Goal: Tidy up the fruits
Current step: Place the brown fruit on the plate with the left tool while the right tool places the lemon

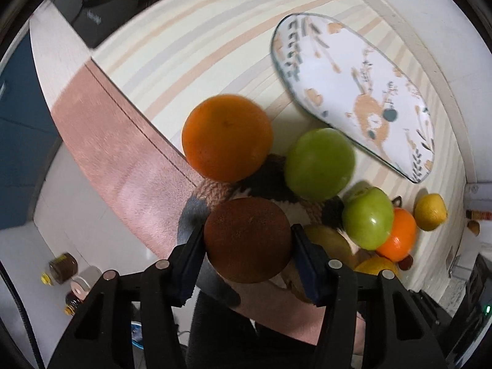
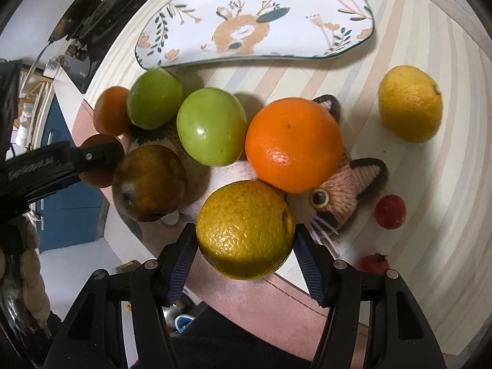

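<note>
The left gripper (image 1: pixel 247 243) clamps a brown round fruit (image 1: pixel 247 240); the right gripper (image 2: pixel 244 246) pinches a yellow-green citrus (image 2: pixel 245 229). Both grips sit on curved skin, so either fruit could roll out if tilted. At 12 o'clock the oval deer plate (image 2: pixel 307 43) waits bare. 2 green apples (image 2: pixel 211 126) and an orange (image 2: pixel 293 144) on the knitted cat mat (image 2: pixel 344 190) crowd the path and may get knocked.

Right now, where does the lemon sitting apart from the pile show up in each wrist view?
Left wrist: lemon at far right, beyond the small orange.
Right wrist: lemon at upper right, alone on the striped cloth.
Shared landmark: deer plate, farther along the table than the lemon in both.
</note>
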Demonstrator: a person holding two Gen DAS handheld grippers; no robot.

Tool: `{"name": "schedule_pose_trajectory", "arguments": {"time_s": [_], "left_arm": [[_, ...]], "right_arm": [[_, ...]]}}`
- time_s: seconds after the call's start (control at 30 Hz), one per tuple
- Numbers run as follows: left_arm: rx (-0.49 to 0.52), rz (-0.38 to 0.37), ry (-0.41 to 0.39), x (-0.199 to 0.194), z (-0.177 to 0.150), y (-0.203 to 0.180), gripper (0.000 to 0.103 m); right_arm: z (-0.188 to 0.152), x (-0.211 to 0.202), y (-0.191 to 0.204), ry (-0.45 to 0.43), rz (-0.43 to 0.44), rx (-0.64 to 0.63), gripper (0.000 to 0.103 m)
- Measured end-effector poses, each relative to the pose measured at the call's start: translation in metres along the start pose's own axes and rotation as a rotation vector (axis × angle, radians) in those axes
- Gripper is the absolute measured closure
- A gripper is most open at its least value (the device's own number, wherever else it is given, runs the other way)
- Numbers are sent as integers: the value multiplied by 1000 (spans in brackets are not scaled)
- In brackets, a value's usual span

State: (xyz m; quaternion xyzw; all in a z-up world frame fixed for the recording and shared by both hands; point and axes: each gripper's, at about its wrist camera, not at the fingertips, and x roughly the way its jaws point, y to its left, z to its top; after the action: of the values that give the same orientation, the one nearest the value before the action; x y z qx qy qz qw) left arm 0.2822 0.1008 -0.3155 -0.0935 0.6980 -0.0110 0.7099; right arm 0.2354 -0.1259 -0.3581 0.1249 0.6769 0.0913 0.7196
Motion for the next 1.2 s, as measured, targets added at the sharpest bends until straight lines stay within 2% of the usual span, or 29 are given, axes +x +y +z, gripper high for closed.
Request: {"name": "schedule_pose_trajectory", "arguments": {"time_s": [0.17,0.3,0.47,0.6,0.8,1.03,1.2], "left_arm": [[50,-60,-72,-46,6,-20,51],[108,-100,-131,-74,41,-52,51],[175,-29,-157,-62,101,-83,51],[201,28,-94,-24,149,-97,51],[180,9,45,18,193,-103,51],[159,-7,145,46,212,-106,50],[156,4,153,49,213,-107,49]], "right_arm": [[15,-47,-12,-81,62,26,38],[59,-78,-18,-170,62,40,38],[137,-74,-9,-197,-26,18,38],[184,-51,-3,-147,-94,3,38],[219,-15,-12,-55,-121,21,38],[230,-2,-19,-5,-128,23,38],[238,-4,-26,18,-115,36,37]]}}
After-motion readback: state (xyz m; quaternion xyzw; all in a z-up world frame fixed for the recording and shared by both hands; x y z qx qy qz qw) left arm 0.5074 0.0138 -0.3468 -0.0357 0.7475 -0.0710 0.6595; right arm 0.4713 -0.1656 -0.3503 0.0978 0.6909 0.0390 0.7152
